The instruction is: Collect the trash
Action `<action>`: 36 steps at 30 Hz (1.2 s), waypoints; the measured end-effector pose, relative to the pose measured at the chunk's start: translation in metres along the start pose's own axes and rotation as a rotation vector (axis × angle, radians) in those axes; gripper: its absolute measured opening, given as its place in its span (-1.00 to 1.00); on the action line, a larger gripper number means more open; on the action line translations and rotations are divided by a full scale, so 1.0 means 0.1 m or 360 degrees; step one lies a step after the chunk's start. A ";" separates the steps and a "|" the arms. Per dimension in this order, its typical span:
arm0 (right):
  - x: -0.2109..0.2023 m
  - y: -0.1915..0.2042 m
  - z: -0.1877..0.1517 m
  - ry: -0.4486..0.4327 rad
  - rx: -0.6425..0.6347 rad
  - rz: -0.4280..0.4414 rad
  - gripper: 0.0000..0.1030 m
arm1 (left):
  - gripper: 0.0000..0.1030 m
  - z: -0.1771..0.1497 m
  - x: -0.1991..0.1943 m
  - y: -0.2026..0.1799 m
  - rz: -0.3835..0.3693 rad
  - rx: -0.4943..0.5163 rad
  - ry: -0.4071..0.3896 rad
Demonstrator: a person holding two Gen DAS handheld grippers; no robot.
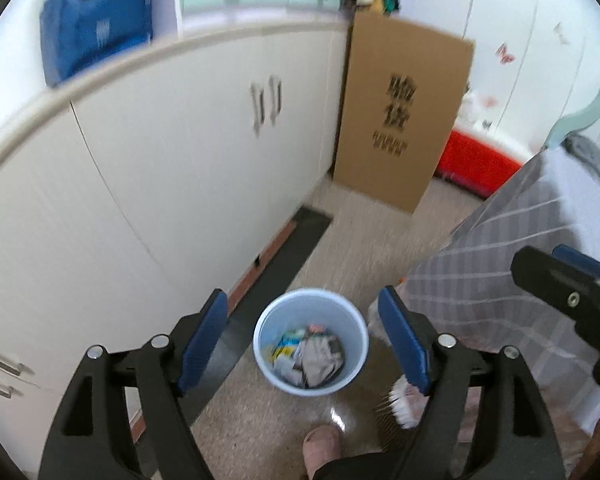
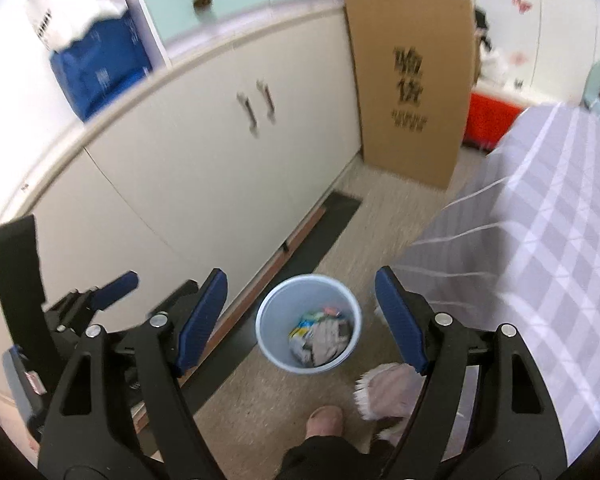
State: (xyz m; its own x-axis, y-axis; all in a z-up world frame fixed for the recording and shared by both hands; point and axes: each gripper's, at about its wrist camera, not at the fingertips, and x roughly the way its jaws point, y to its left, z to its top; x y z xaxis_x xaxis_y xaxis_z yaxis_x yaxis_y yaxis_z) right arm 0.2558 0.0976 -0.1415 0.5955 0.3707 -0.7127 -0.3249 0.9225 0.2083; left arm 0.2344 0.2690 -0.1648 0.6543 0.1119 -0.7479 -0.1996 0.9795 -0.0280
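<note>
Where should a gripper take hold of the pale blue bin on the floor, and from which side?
Probably the rim of the bin, from straight above, one finger inside the wall and one outside. It stands upright with an open mouth, the trash lies low inside, and its round body looks too wide for the jaws.

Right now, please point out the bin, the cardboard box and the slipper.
bin [image 1: 260, 344]: left wrist view, inner wall on the left.
cardboard box [image 2: 412, 92]: right wrist view, middle of the front face.
slipper [image 1: 322, 446]: left wrist view, toe top.
</note>
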 end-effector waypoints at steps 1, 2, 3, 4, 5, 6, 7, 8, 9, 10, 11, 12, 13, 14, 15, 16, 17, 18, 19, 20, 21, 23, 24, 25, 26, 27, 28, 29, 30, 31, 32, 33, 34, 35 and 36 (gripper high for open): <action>-0.13 -0.03 0.00 -0.0038 -0.0003 -0.0010 0.47 | 0.52 0.02 -0.14 -0.05 0.0000 0.0009 -0.0042; -0.31 -0.07 0.00 -0.0082 -0.0004 -0.0025 0.47 | 0.53 0.04 -0.28 -0.11 -0.0010 0.0020 -0.0085; -0.43 -0.11 -0.02 -0.0119 -0.0004 -0.0037 0.48 | 0.53 0.06 -0.40 -0.16 -0.0023 0.0028 -0.0122; -0.61 -0.16 -0.04 -0.0169 -0.0007 -0.0060 0.49 | 0.53 0.07 -0.54 -0.22 -0.0036 0.0042 -0.0164; -0.70 -0.20 -0.05 -0.0198 -0.0012 -0.0075 0.49 | 0.53 0.08 -0.67 -0.28 -0.0045 0.0055 -0.0206; -0.84 -0.25 -0.08 -0.0230 -0.0016 -0.0090 0.49 | 0.54 0.08 -0.81 -0.35 -0.0047 0.0065 -0.0247; -0.97 -0.28 -0.11 -0.0262 -0.0021 -0.0108 0.50 | 0.56 0.08 -0.95 -0.42 -0.0054 0.0076 -0.0293; -1.13 -0.32 -0.14 -0.0304 -0.0026 -0.0131 0.52 | 0.57 0.08 -1.09 -0.49 -0.0059 0.0084 -0.0337; -1.25 -0.35 -0.18 -0.0335 -0.0029 -0.0142 0.53 | 0.57 0.07 -1.21 -0.54 -0.0054 0.0094 -0.0375; -1.37 -0.38 -0.21 -0.0364 -0.0035 -0.0157 0.54 | 0.58 0.06 -1.31 -0.60 -0.0053 0.0106 -0.0415; -1.52 -0.42 -0.27 -0.0400 -0.0040 -0.0175 0.55 | 0.61 0.06 -1.43 -0.67 -0.0052 0.0119 -0.0454; -1.63 -0.45 -0.30 -0.0428 -0.0042 -0.0193 0.56 | 0.67 0.04 -1.58 -0.76 -0.0050 0.0133 -0.0499; -1.79 -0.50 -0.35 -0.0469 -0.0042 -0.0216 0.59 | 0.71 0.02 -1.71 -0.84 -0.0052 0.0146 -0.0541; -1.91 -0.52 -0.39 -0.0499 -0.0040 -0.0237 0.63 | 0.72 -0.01 -1.81 -0.90 -0.0054 0.0158 -0.0572; -2.03 -0.55 -0.44 -0.0532 -0.0038 -0.0262 0.65 | 0.74 -0.04 -1.91 -0.97 -0.0058 0.0172 -0.0594; -2.13 -0.57 -0.48 -0.0563 -0.0035 -0.0281 0.66 | 0.76 -0.08 -2.01 -1.04 -0.0064 0.0191 -0.0614; -2.26 -0.61 -0.53 -0.0596 -0.0027 -0.0299 0.66 | 0.77 -0.12 -2.12 -1.12 -0.0079 0.0223 -0.0638; -2.36 -0.64 -0.57 -0.0621 -0.0022 -0.0314 0.67 | 0.78 -0.16 -2.20 -1.18 -0.0088 0.0244 -0.0653; -2.47 -0.66 -0.63 -0.0648 -0.0017 -0.0329 0.69 | 0.81 -0.20 -2.28 -1.24 -0.0092 0.0266 -0.0674; -2.60 -0.68 -0.69 -0.0679 -0.0009 -0.0352 0.72 | 0.83 -0.25 -2.38 -1.31 -0.0100 0.0293 -0.0703; -2.68 -0.69 -0.74 -0.0702 -0.0004 -0.0367 0.72 | 0.84 -0.29 -2.44 -1.34 -0.0112 0.0305 -0.0720; -2.83 -0.68 -0.86 -0.0763 0.0001 -0.0412 0.76 | 0.84 -0.38 -2.59 -1.42 -0.0141 0.0319 -0.0750; -2.91 -0.68 -0.92 -0.0789 0.0003 -0.0434 0.77 | 0.85 -0.43 -2.67 -1.44 -0.0140 0.0321 -0.0764; -3.00 -0.69 -0.99 -0.0813 0.0010 -0.0459 0.77 | 0.85 -0.49 -2.74 -1.47 -0.0140 0.0325 -0.0781; -3.06 -0.69 -1.04 -0.0833 0.0018 -0.0474 0.78 | 0.86 -0.53 -2.80 -1.49 -0.0142 0.0331 -0.0795; -3.13 -0.69 -1.11 -0.0857 0.0025 -0.0490 0.78 | 0.86 -0.57 -2.86 -1.52 -0.0144 0.0343 -0.0810; -3.21 -0.68 -1.18 -0.0882 0.0027 -0.0515 0.79 | 0.86 -0.60 -2.91 -1.52 -0.0153 0.0354 -0.0821; -3.25 -0.68 -1.22 -0.0897 0.0030 -0.0533 0.79 | 0.86 -0.64 -2.98 -1.53 -0.0159 0.0352 -0.0835; -3.31 -0.68 -1.28 -0.0913 0.0038 -0.0539 0.80 | 0.86 -0.66 -3.03 -1.53 -0.0166 0.0343 -0.0843; -3.35 -0.67 -1.32 -0.0923 0.0044 -0.0523 0.80 | 0.86 -0.69 -3.09 -1.52 -0.0186 0.0334 -0.0852; -3.41 -0.68 -1.36 -0.0929 0.0048 -0.0497 0.81 | 0.86 -0.70 -3.14 -1.51 -0.0212 0.0326 -0.0857; -3.45 -0.68 -1.40 -0.0933 0.0051 -0.0499 0.81 | 0.87 -0.73 -3.21 -1.50 -0.0243 0.0314 -0.0865; -3.50 -0.68 -1.44 -0.0944 0.0055 -0.0519 0.81 | 0.87 -0.75 -3.26 -1.50 -0.0255 0.0304 -0.0876; -3.54 -0.68 -1.47 -0.0958 0.0063 -0.0533 0.81 | 0.88 -0.77 -3.30 -1.49 -0.0253 0.0299 -0.0888; -3.58 -0.67 -1.51 -0.0972 0.0071 -0.0533 0.81 | 0.88 -0.80 -3.37 -1.50 -0.0248 0.0303 -0.0913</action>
State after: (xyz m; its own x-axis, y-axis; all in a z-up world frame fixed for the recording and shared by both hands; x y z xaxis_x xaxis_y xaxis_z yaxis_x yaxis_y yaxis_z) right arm -0.0463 -0.1130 -0.0014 0.9692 0.0474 -0.2418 -0.0288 0.9964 0.0798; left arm -0.0144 0.0714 0.0380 0.9634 -0.0140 -0.2675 0.0285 0.9983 0.0503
